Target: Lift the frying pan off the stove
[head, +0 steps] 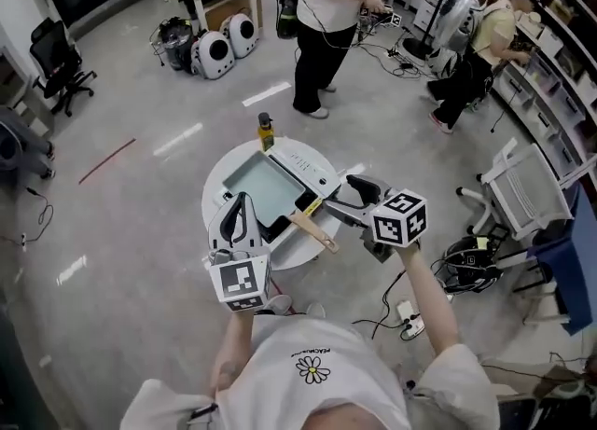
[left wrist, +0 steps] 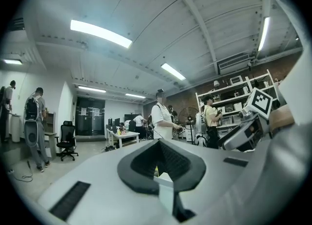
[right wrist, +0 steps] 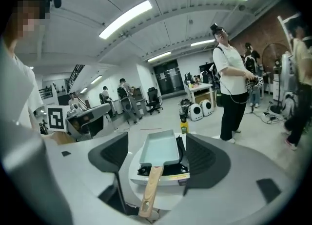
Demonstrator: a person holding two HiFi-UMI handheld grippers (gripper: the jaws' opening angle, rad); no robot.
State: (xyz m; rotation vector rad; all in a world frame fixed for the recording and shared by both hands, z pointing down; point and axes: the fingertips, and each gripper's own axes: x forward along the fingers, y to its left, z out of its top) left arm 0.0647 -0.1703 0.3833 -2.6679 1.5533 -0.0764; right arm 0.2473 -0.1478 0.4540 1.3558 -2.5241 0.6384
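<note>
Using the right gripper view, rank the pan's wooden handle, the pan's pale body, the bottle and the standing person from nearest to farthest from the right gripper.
1. Wooden handle: lowest in view, between the open jaws.
2. Pan body: on the stove, just beyond the handle.
3. Bottle: behind the stove's far side.
4. Standing person: on the floor beyond, to the right.

Counter: a small round white top (head: 215, 193) that stands on the floor, close in front of the person.
Floor: grey and glossy (head: 131, 232), with pale streaks of reflected light.
Stove: a white portable burner (head: 306, 167) that lies directly on the counter, set at a slant across the middle and covering most of the top.
Bottle: small and yellow with a dark cap (head: 266, 131), upright at the counter's far rim, just beside the stove's far corner.
Bare counter: a crescent along the left side and the near edge.
</note>
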